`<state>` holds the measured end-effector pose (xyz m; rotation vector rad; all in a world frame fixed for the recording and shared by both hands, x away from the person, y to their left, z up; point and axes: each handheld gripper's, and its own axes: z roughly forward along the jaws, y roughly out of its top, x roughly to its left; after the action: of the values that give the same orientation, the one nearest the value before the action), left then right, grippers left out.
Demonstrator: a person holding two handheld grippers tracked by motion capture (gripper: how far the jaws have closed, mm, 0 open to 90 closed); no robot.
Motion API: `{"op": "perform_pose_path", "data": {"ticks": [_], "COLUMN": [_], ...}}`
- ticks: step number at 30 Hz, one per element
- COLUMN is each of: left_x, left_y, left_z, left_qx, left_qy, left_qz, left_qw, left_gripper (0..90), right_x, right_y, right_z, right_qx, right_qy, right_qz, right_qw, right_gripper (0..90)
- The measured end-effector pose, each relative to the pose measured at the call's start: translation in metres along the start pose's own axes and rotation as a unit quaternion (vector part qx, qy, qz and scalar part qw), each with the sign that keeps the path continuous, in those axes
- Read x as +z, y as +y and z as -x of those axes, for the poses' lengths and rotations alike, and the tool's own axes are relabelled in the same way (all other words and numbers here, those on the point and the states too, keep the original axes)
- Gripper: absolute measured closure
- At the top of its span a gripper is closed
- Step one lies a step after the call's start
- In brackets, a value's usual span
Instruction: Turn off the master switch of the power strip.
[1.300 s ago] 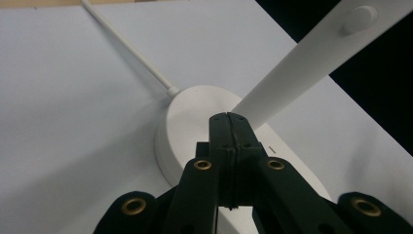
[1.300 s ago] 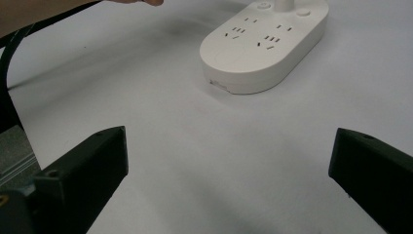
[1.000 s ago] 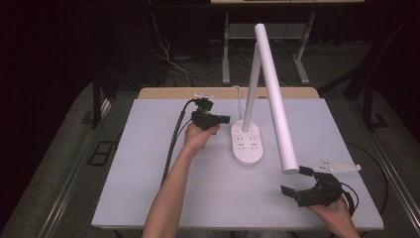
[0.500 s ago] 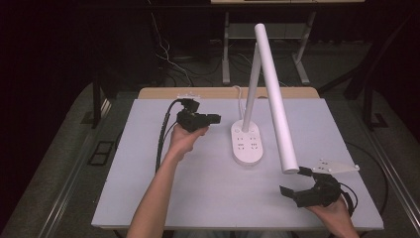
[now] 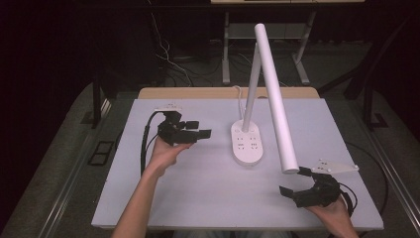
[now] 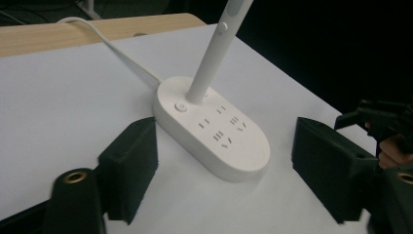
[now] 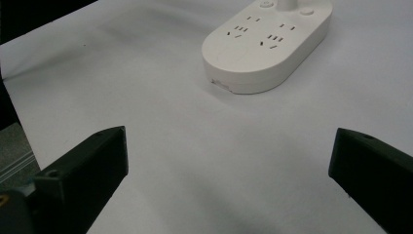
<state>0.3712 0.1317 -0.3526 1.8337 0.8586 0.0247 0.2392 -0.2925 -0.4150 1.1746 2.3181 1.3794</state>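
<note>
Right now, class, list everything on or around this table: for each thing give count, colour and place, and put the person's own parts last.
Desk lamp: one, white; oval base with sockets at the table's middle, stem rising from it, long tube head slanting down to the right.
Lamp cord: one, white, from the base to the table's far edge.
Table: one, pale grey top with a wooden strip at the far edge.
Cables on the floor: several, beyond the table.
Left gripper: one, black, left of the base, jaws open toward it.
Right gripper: one, black, near right corner, jaws open.
Forearms: two, from the near edge.
</note>
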Motion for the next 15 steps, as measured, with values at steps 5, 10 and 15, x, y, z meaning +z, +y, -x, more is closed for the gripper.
{"op": "perform_pose_path", "data": {"ticks": [5,10,15], "left_x": [-0.018,-0.032,-0.047], "left_y": [-0.015,-0.029,-0.047], "left_z": [0.005,0.006,0.005], "left_qx": [0.001,-0.006,-0.014], "left_qy": [0.013,0.026,0.032], "left_qz": [0.001,0.002,0.020], "left_qw": [0.9999,0.9996,0.9992], "left_gripper": [13.4,0.0,0.0], "right_x": [0.000,0.000,-0.001], "right_y": [0.000,0.000,0.000], "right_z": [-0.001,-0.001,-0.001], "right_qx": [-0.001,-0.001,-0.002], "right_qy": [-0.001,-0.002,-0.002], "right_qz": [0.000,0.001,0.000], "right_qw": [1.0000,1.0000,1.0000], "right_gripper": [0.1,0.1,0.1]}}
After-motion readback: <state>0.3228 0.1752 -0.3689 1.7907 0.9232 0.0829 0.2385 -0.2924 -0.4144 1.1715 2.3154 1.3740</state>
